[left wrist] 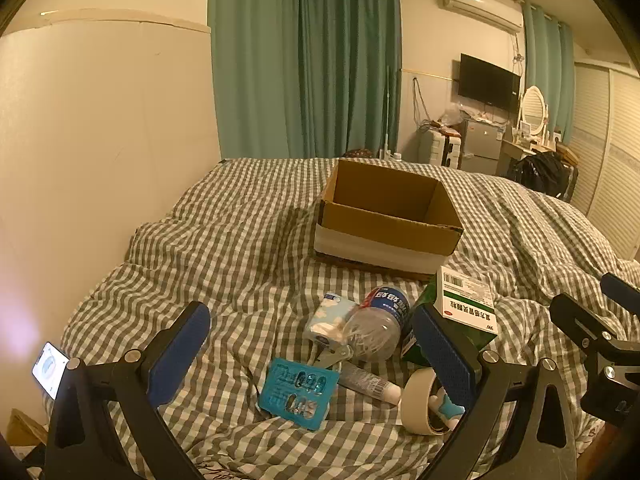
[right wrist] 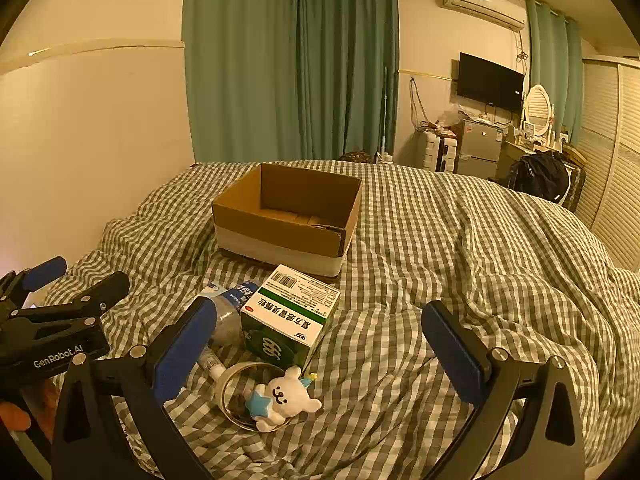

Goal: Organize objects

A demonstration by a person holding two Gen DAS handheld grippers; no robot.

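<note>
Both grippers, left gripper (left wrist: 312, 344) and right gripper (right wrist: 320, 348), are spread wide and empty. Medicine box (right wrist: 290, 312), centre frame before the cardboard box (right wrist: 280, 224), looks light and stiff; pinch its long flat sides.

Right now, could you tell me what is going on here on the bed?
A person holds a claw in each hand over a checked bed cover. Both the left claw and the right claw are open and empty. A medicine box, plastic bottle, tape roll, bear figure and blister pack lie loose in front of the empty cardboard box.
</note>
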